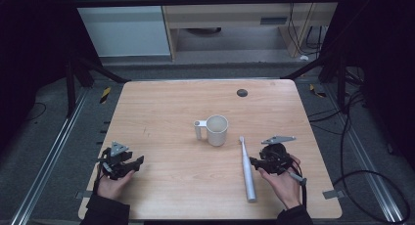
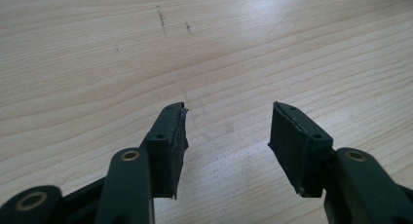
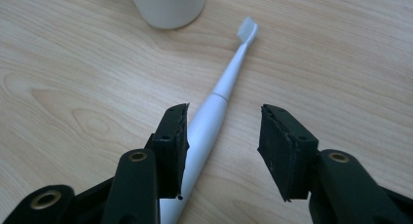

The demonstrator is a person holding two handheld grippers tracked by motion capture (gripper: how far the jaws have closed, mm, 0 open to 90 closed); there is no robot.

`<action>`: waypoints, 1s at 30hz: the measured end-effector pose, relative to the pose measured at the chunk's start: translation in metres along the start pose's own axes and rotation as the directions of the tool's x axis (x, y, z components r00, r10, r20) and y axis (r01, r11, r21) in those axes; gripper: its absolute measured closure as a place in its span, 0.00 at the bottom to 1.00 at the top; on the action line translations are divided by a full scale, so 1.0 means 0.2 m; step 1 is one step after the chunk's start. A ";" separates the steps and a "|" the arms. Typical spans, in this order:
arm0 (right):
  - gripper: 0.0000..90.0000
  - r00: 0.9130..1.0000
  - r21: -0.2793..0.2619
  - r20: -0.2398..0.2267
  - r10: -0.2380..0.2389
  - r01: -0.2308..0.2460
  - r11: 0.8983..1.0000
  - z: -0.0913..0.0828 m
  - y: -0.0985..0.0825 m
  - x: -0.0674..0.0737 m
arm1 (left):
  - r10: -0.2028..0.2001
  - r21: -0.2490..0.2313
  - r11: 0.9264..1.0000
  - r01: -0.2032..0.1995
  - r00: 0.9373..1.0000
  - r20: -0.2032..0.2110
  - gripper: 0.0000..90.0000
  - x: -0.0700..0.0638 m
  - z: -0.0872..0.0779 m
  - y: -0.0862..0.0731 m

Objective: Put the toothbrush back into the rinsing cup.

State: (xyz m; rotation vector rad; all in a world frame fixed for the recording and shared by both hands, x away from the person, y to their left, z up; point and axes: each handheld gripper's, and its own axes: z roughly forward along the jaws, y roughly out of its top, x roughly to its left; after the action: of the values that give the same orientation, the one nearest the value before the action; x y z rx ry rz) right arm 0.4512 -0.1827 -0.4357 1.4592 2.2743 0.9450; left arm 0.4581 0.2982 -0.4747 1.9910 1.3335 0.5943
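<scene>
We note the toothbrush [image 3: 216, 107] lies flat on the table [image 1: 161, 186], long axis toward the cup [image 1: 217, 129], beside the right tongs [image 3: 221, 136] (half open, empty); the left tongs [image 2: 226, 136] stand open, holding nothing.

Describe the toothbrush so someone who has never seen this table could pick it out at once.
On the wooden table, look just right of the white mug near the middle. The toothbrush lies flat there, bristle head toward the mug, handle running back beside the right gripper. It is the one long, slim white stick; the mug is squat and upright.
</scene>
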 end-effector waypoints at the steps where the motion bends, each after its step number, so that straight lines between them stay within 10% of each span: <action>1: 0.59 1.000 0.000 0.000 0.000 0.000 1.000 0.00 0.00 0.00 | 0.001 0.003 1.000 -0.001 1.000 0.001 0.52 0.00 0.00 0.00; 30: 0.58 1.000 0.146 0.021 -0.008 0.005 0.989 0.22 0.05 0.06 | 0.009 0.017 1.000 -0.009 1.000 0.006 0.52 -0.01 0.02 0.00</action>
State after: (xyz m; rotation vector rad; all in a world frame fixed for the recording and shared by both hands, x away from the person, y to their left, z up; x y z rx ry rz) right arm 0.4772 -0.1518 -0.4610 1.5116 2.3744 0.7709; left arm 0.4603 0.2959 -0.4763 2.0122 1.3312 0.5820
